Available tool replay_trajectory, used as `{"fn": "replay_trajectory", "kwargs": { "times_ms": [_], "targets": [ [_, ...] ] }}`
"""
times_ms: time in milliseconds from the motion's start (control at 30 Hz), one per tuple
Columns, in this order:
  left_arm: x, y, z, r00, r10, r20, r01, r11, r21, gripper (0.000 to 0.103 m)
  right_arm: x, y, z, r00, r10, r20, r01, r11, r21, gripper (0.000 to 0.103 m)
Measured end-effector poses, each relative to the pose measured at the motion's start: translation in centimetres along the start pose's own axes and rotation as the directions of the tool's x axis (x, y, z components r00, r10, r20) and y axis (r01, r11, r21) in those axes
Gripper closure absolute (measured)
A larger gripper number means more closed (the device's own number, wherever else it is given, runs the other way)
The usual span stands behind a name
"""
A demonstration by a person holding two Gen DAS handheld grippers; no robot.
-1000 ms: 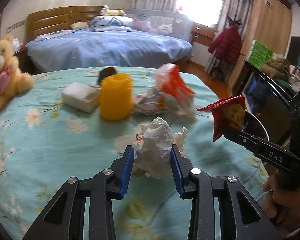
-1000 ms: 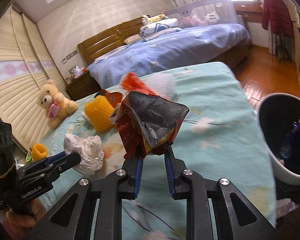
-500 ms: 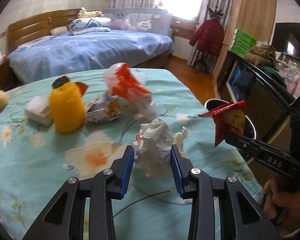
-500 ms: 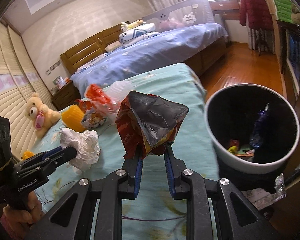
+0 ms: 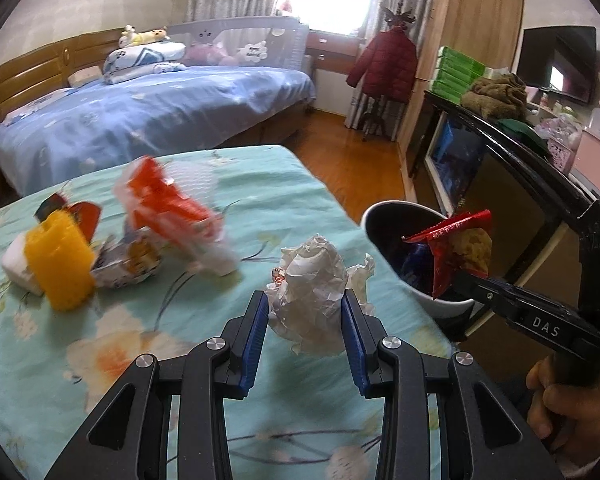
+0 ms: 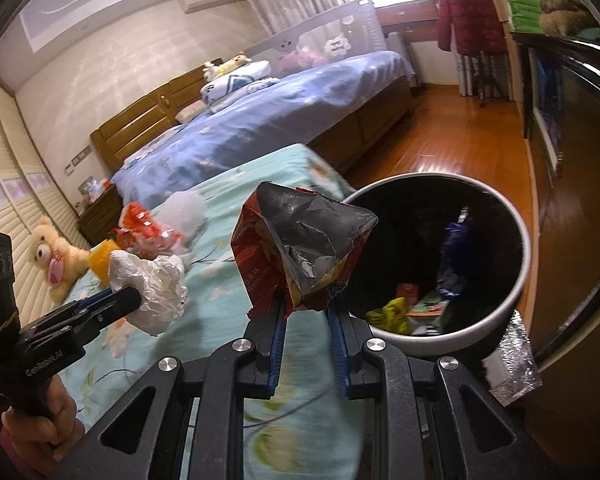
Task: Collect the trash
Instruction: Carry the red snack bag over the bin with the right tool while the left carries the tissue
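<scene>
Both grippers have swung toward the bin (image 6: 440, 256), now at two o'clock; left gripper (image 5: 305, 322) jaws clamp crumpled paper (image 5: 312, 280), right gripper (image 6: 305, 322) jaws clamp a snack bag (image 6: 300, 244).

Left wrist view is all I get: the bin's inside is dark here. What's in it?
Observer: From the right wrist the bin holds a blue wrapper, a yellow scrap and a few flat packets.
Operator: Is the chip bag open?
Observer: Yes; the right claw pinches the chip bag at its bottom and the silver lining gapes at the top.
Operator: Anything behind my left side?
Observer: A teddy bear sits by the slatted wall, beyond the paper wad in the left claw.
</scene>
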State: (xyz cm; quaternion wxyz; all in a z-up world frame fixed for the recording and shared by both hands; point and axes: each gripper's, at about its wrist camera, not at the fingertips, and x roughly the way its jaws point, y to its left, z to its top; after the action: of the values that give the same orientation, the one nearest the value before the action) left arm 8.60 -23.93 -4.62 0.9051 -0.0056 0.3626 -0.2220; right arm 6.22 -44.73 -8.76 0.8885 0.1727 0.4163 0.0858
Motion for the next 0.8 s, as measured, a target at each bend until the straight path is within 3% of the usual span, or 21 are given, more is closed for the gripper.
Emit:
{"fn": "replay_trajectory", "kwargs": {
  "times_ms": [367,800],
  "targets": [
    [3.2,-3.0,1.6,0.999,-0.034,-0.017,0.035,0.999,0.041,0.068,-0.3,-4.5,0.9,0.997,-0.073,-0.009,0.073,0.995,0.071,0.082],
    [6.3,-5.3,3.2,0.998,-0.061,-0.029,0.063,0.995,0.073,0.068,0.3,-6.5,2.0,0.992,-0.123,-0.033,0.126,0.989,0.077,0.081]
  ]
}}
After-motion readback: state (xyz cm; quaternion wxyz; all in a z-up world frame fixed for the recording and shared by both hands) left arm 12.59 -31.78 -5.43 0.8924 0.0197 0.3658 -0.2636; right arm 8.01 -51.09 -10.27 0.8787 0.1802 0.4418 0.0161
